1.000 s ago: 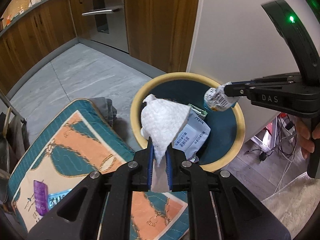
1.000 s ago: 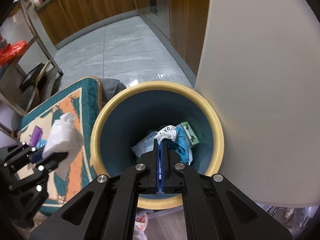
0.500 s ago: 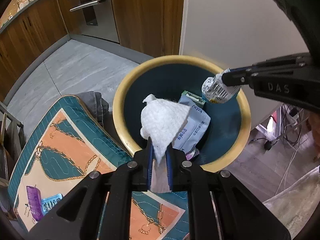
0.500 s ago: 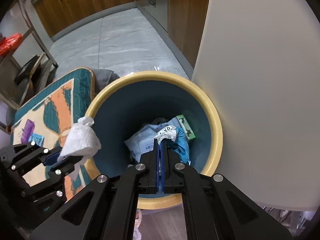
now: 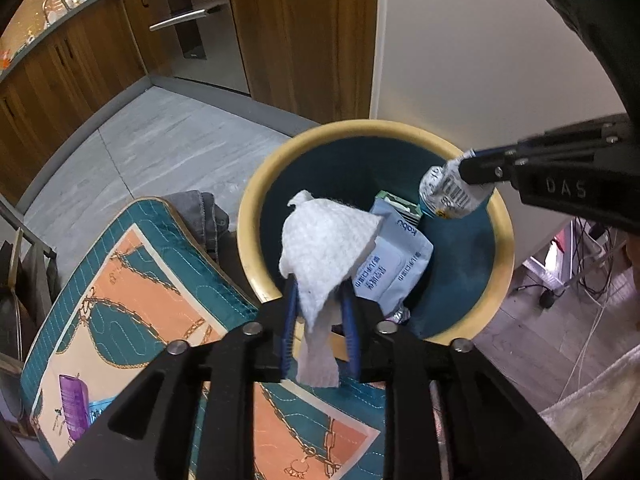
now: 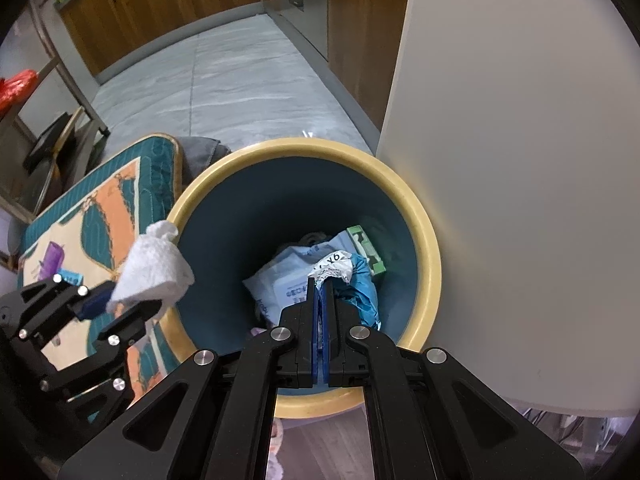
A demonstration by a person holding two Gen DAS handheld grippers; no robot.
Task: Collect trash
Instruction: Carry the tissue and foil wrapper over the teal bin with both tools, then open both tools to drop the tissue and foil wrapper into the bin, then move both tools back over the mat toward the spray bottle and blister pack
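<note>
Kitchen floor of pale grey tile [image 6: 240,80], bounded by wooden cabinets [image 5: 304,32] and a white panel [image 6: 520,160]; setting for two hand-held grippers over a waste bin. Left gripper [image 5: 318,320]: jaws have just been opening and now stand apart with blue pads showing on either side; a crumpled white paper towel [image 5: 324,252] sits between them, its tail hanging down through the gap and its bulk puffed above the fingertips; the pads no longer appear to press it. Position: at the near-left edge of the bin, towel partly over the rim. Right gripper [image 6: 321,292]: jaws fully closed on the crimped end of a crumpled wrapper [image 5: 450,196], silver-white with a barcode and blue portion, held above the bin's interior on the far-right side. Bin [image 6: 424,240]: round, yellow rim, dark teal inner wall, standing beside the white panel. Contents: a pale blue wipes packet [image 5: 396,268] and a small green carton [image 6: 366,250] lying at the bottom. Adjacent, left of the bin: a quilted teal-and-orange mat [image 5: 132,320], bearing a small purple item [image 5: 74,412] and a blue item beside it near one corner; grey folded cloth [image 5: 204,220] between mat and bin.
</note>
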